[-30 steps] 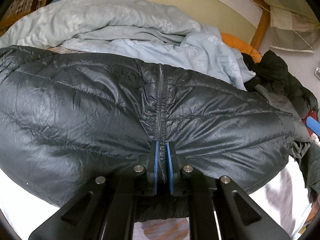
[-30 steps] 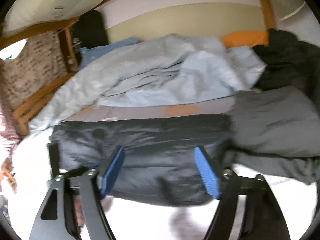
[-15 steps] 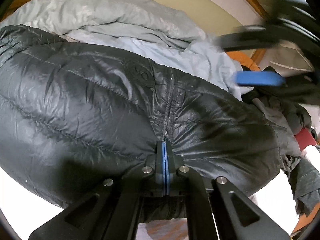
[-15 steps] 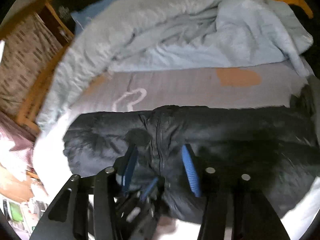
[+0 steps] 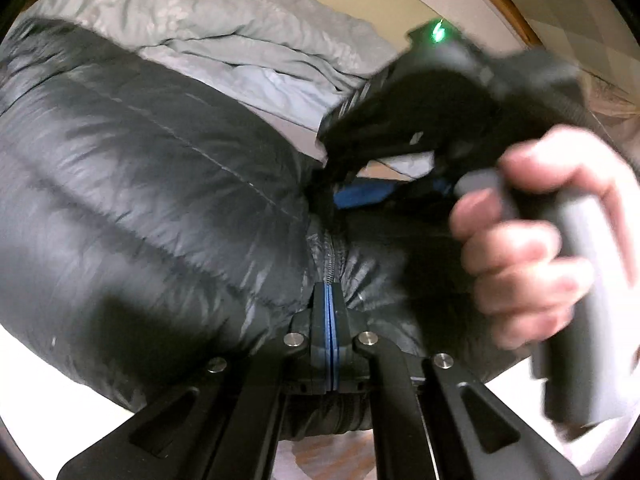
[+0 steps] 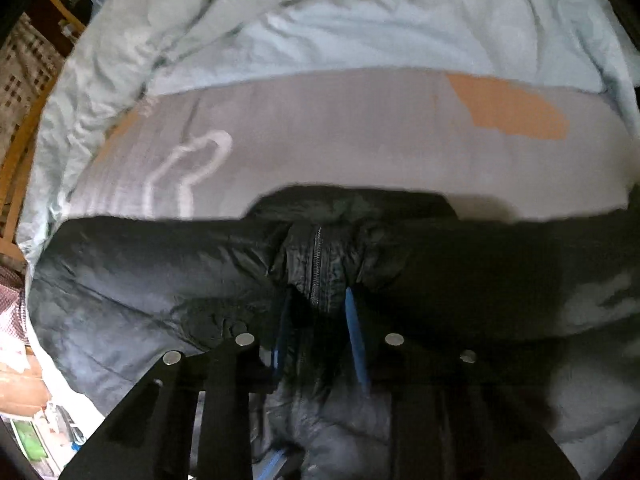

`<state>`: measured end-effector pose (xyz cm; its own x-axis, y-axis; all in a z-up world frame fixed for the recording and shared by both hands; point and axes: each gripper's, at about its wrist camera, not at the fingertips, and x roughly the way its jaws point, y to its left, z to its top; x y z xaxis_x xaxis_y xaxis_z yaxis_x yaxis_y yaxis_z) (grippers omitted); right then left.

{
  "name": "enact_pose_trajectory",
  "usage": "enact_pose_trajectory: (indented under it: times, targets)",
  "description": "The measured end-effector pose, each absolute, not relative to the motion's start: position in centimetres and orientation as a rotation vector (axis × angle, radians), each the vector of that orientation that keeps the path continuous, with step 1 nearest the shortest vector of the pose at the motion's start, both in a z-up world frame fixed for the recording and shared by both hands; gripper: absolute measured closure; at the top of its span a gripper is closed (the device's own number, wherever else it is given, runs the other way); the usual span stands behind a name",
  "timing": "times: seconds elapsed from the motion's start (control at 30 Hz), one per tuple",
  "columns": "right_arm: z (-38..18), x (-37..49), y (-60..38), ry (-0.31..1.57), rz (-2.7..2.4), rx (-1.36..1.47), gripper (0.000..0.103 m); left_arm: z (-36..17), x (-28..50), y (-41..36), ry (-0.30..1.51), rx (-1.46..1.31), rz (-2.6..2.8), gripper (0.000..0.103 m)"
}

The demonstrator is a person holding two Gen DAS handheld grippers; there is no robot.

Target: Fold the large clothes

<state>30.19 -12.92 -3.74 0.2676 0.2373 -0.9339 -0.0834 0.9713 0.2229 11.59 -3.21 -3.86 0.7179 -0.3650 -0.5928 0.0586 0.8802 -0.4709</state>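
Observation:
A dark grey puffer jacket lies on the bed, zipper facing me. My left gripper is shut on the jacket at its zipper near the hem. My right gripper straddles the zipper further up near the collar, with a bunch of jacket fabric between its blue pads, a gap still showing. In the left wrist view the right gripper's body and the hand holding it hang over the jacket.
A crumpled light blue duvet lies beyond the jacket, also in the left wrist view. A grey bed sheet with an orange patch lies between. A wooden bed frame runs behind.
My left gripper closed on the jacket at the zipper. My right gripper swung in over the jacket, dropped onto the zipper near the collar and narrowed its jaws around the fabric.

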Motion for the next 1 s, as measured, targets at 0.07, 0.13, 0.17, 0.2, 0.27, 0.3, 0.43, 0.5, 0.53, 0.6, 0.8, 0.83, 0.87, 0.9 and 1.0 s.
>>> enact_pose_trajectory:
  times: [0.07, 0.13, 0.17, 0.2, 0.27, 0.3, 0.43, 0.5, 0.53, 0.6, 0.8, 0.83, 0.87, 0.9, 1.0]
  targets:
    - [-4.7, 29.8, -13.2, 1.26, 0.216, 0.142, 0.076, -4.0, 11.7, -3.1, 0.742, -0.454, -0.245, 0.099]
    - [-5.4, 29.4, -12.6, 1.218, 0.223, 0.078, 0.076, -4.0, 11.6, -2.9, 0.74, -0.463, -0.25, 0.099]
    - [-5.4, 29.3, -12.5, 1.207, 0.22, 0.07, 0.076, -4.0, 11.6, -2.8, 0.741, -0.467, -0.25, 0.099]
    - [-5.4, 29.2, -12.4, 1.2, 0.215, 0.073, 0.076, -4.0, 11.7, -2.8, 0.744, -0.469, -0.248, 0.099]
    - [-5.3, 29.3, -12.5, 1.197, 0.224, 0.076, 0.076, -4.0, 11.6, -3.0, 0.744, -0.461, -0.243, 0.099]
    - [-5.1, 29.4, -12.6, 1.193, 0.235, 0.087, 0.076, -4.0, 11.6, -3.1, 0.743, -0.458, -0.242, 0.099]
    - [-0.9, 25.9, -16.4, 1.049, 0.282, 0.237, 0.076, -4.0, 11.5, -3.0, 0.738, -0.462, -0.247, 0.099]
    - [2.0, 21.7, -19.2, 0.917, 0.28, 0.278, 0.076, -4.1, 11.5, -3.0, 0.736, -0.459, -0.246, 0.099]
    - [2.7, 20.4, -20.0, 0.885, 0.283, 0.284, 0.076, -4.1, 11.5, -3.1, 0.734, -0.456, -0.244, 0.099]
    - [4.1, 16.5, -22.8, 0.816, 0.286, 0.315, 0.073, -4.1, 11.4, -3.2, 0.733, -0.449, -0.24, 0.099]
    - [3.7, 2.5, -34.7, 0.542, 0.08, 0.797, 0.024, -3.7, 11.5, -4.3, 0.739, -0.381, -0.205, 0.099]
    - [3.3, 1.8, -35.4, 0.527, 0.046, 0.789, 0.022, -3.7, 11.4, -4.3, 0.738, -0.376, -0.202, 0.099]
    - [2.6, 1.7, -35.9, 0.525, 0.024, 0.793, 0.015, -3.7, 11.5, -4.2, 0.737, -0.378, -0.203, 0.099]
    - [1.9, 1.9, -36.5, 0.54, 0.007, 0.809, 0.011, -3.7, 11.6, -4.1, 0.738, -0.382, -0.204, 0.099]
    - [-1.2, 2.9, -38.6, 0.566, 0.0, 0.94, 0.007, -3.6, 11.6, -4.2, 0.738, -0.357, -0.19, 0.099]
